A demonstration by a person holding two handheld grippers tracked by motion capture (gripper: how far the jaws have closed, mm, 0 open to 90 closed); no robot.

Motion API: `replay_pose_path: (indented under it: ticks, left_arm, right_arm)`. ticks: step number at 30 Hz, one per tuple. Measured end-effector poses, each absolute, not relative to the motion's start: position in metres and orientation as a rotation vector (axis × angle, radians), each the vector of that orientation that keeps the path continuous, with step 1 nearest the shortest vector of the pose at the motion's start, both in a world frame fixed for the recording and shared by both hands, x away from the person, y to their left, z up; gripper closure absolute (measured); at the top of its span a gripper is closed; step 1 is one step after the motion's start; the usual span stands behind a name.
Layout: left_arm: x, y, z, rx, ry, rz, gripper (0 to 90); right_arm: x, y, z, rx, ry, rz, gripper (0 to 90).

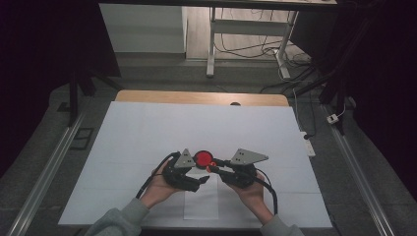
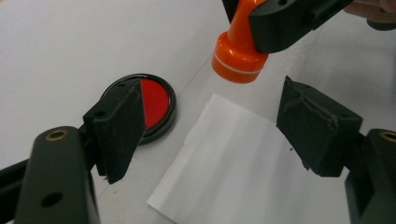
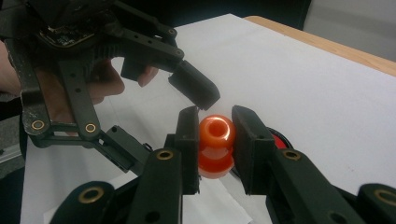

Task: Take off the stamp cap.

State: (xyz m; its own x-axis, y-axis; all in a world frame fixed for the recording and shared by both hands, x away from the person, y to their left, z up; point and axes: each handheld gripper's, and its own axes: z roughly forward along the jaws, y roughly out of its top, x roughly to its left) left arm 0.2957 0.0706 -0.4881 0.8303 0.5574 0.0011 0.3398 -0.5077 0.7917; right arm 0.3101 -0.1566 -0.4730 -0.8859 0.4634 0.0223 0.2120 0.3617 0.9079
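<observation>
1. Right gripper (image 3: 215, 135) pinches the orange stamp (image 3: 215, 144) by its handle, held above the table (image 1: 147, 132).
2. Left gripper (image 2: 210, 126) jaws spread, nothing between, over paper (image 2: 243, 172).
3. Red ink pad (image 2: 154, 105) lies just beside the paper.

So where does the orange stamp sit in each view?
High view: the orange stamp is a small spot between the two claws, just right of the red ink pad.
Left gripper view: top centre, held above the white paper slip.
Right gripper view: centre, clamped in the right claw.
Shared landmark: the red ink pad.
</observation>
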Motion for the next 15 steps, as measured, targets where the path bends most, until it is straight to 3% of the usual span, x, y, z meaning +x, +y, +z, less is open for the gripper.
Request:
replay_pose_path:
  ticks: [15]
  left_arm:
    - [0.2988,0.0601,-0.4917,2.154,0.624,0.306,33.8]
  right_arm:
    - [0.3100,-0.1555,-0.4742,0.605,2.382,1.547,71.5]
